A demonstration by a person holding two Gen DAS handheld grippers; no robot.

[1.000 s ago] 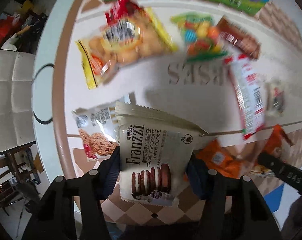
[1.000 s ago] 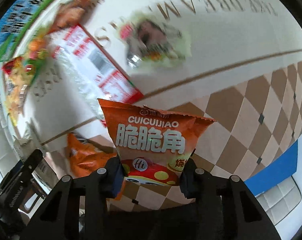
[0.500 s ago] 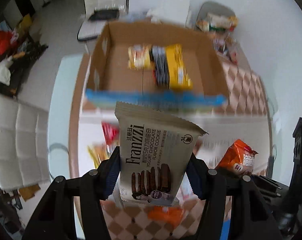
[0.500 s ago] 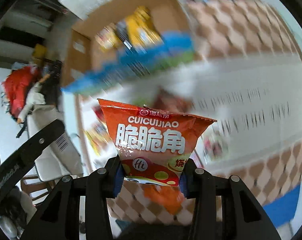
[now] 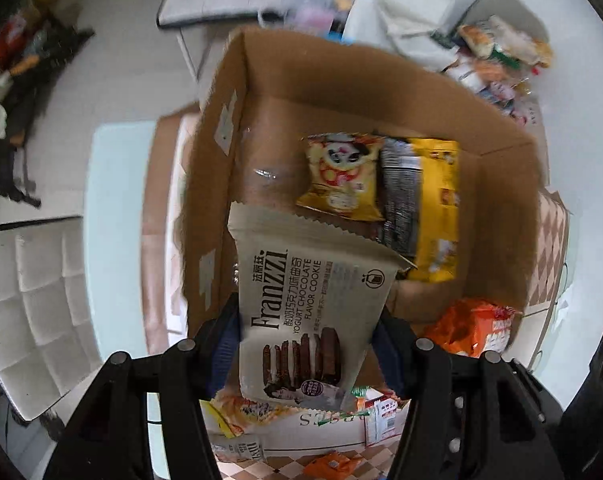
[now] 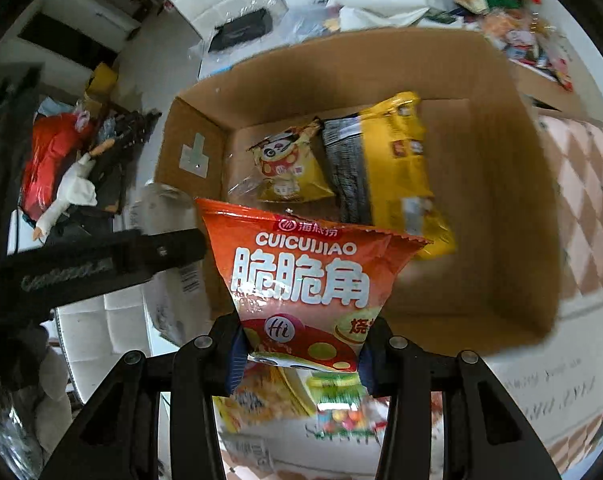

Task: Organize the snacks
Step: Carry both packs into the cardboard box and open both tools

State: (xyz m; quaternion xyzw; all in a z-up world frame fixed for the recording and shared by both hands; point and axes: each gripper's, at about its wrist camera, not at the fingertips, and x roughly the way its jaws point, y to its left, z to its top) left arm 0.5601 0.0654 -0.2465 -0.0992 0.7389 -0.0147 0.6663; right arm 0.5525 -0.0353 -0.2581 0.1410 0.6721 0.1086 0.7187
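Observation:
My left gripper [image 5: 305, 344] is shut on a beige Franzzi cookie pack [image 5: 305, 300], held upright above the near edge of an open cardboard box [image 5: 221, 136]. My right gripper [image 6: 299, 342] is shut on an orange Cuicuijiao chip bag [image 6: 301, 276], also hanging over that cardboard box [image 6: 501, 184]. Inside the box lie a small yellow panda snack bag [image 5: 343, 174] and a larger yellow-and-grey bag [image 5: 425, 204]; both the panda bag [image 6: 287, 168] and the yellow-and-grey bag [image 6: 385, 172] show in the right wrist view too. The orange bag [image 5: 471, 326] shows at the left view's lower right.
Loose snack packs [image 5: 253, 410] lie on the checked tablecloth [image 5: 549, 248] below the grippers. A white padded chair [image 5: 33, 304] stands to the left. More packets [image 6: 513, 12] are piled beyond the box. The left gripper's black body [image 6: 89, 268] crosses the right wrist view.
Both grippers rose and travelled from above the scattered snacks on the table to above the open box, each keeping its pack. The box now fills both views.

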